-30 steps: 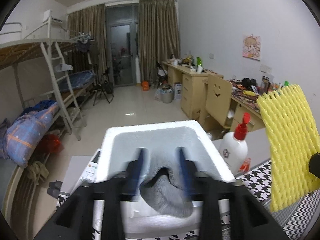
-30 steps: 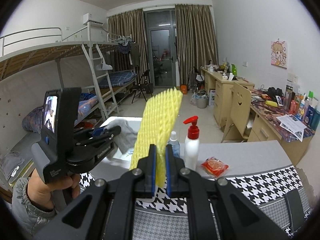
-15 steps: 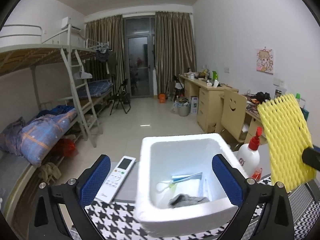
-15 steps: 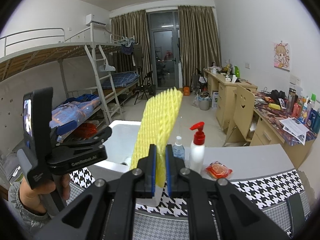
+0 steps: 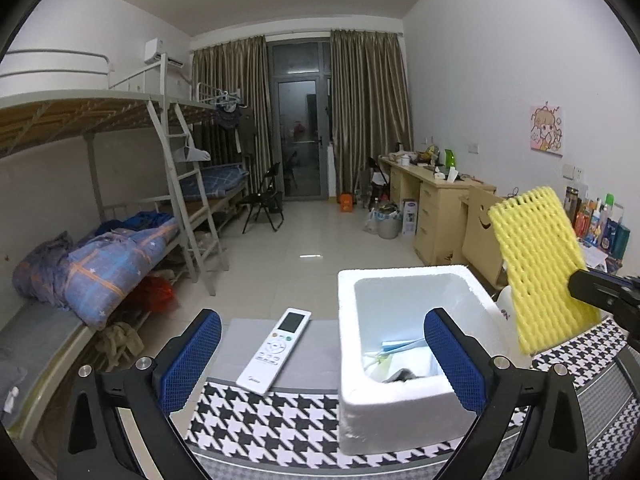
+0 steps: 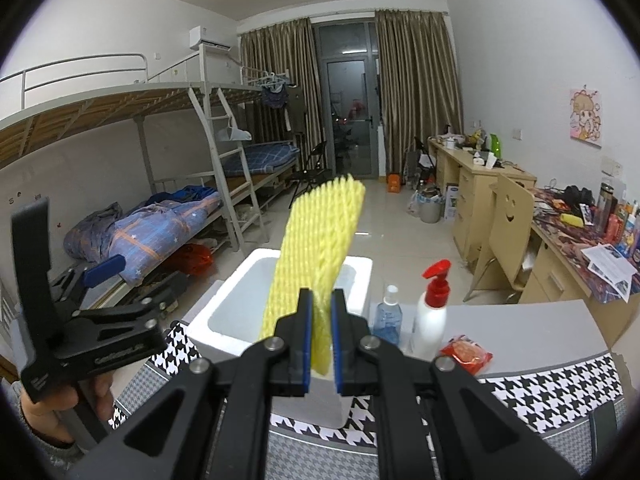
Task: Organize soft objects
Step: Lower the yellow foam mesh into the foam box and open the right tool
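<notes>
A white foam box (image 5: 404,280) stands on the houndstooth table; a grey cloth (image 5: 404,375) and a blue-and-white item lie in its bottom. My left gripper (image 5: 320,360) is open and empty, held in front of the box's left side. My right gripper (image 6: 320,320) is shut on a yellow foam net sleeve (image 6: 320,248) and holds it upright in front of the box (image 6: 240,304). The sleeve also shows in the left wrist view (image 5: 540,272), to the right of the box.
A white remote (image 5: 276,350) lies left of the box. A red-capped pump bottle (image 6: 432,308), a small clear bottle (image 6: 387,316) and a red packet (image 6: 466,354) stand right of the box. Desks, a chair and bunk beds stand beyond the table.
My left gripper let go of the grey cloth into the box, opened wide and pulled back to the left. My right gripper kept hold of the yellow sleeve and stayed close to the box.
</notes>
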Tool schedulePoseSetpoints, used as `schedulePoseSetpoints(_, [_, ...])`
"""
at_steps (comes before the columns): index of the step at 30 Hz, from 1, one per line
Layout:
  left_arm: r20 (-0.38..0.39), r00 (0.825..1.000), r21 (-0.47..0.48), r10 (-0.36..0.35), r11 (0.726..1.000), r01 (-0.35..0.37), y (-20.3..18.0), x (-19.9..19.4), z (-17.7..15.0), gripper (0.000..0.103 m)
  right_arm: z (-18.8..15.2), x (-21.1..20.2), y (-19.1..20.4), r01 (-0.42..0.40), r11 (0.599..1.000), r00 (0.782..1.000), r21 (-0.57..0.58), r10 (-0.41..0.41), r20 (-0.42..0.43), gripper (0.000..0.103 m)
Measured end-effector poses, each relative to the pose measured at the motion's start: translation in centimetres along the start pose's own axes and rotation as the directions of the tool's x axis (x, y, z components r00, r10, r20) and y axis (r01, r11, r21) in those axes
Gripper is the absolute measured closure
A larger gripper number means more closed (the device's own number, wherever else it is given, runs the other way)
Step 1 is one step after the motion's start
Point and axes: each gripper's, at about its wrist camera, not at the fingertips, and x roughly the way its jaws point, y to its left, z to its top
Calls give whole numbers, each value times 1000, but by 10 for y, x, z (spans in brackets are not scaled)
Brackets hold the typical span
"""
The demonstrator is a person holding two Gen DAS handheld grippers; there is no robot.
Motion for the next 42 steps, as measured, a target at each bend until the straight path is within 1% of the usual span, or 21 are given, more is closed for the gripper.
schedulePoseSetpoints(9, [12, 1000, -9, 28, 1000, -28, 12, -13, -7, 1, 2, 15, 7, -26, 1000, 1000, -5, 26, -14, 92])
schedulePoseSetpoints(22, [19, 999, -26, 45, 999, -44, 25, -30, -21, 1, 1, 36, 13, -30, 999, 998, -10, 30, -53, 92])
schedulePoseSetpoints(42, [4, 998, -65, 67, 996, -67, 42, -32, -33, 1, -1, 83, 20, -22, 1000, 991, -7, 21, -135, 92])
